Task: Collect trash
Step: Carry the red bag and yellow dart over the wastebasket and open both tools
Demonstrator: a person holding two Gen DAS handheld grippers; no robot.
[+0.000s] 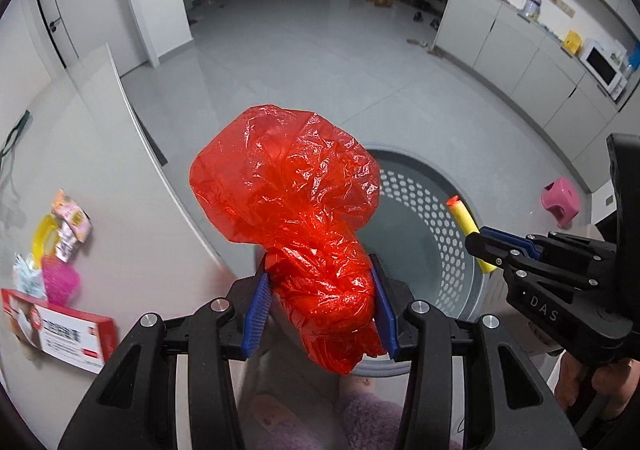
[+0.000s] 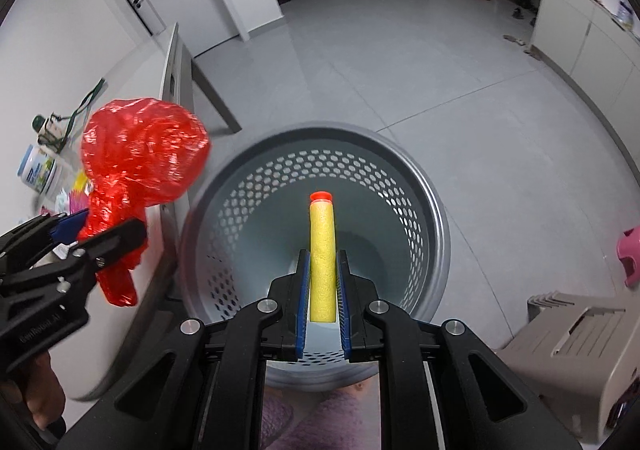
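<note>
**Two light pieces of trash held over the bin**

The left gripper [image 1: 320, 292] is clamped on a crumpled red plastic bag [image 1: 288, 185], its blue pads pinching the twisted neck while the puffed body balloons toward twelve o'clock; the bag looks nearly weightless, soft and slippery, so the bunched neck seems the only part thick enough to hold. In the right wrist view the right gripper [image 2: 323, 282] is closed narrow on a yellow foam dart [image 2: 322, 246] with an orange tip, gripped at its lower half, tip pointing to twelve o'clock; foam is light, squashy and likely forgiving of a firm squeeze. The perforated grey bin [image 2: 424, 185] sits directly under the dart; the bag hangs at nine o'clock of the bin, beside the table [image 1: 132, 217] edge, and looks likely to drift as it falls.
</note>
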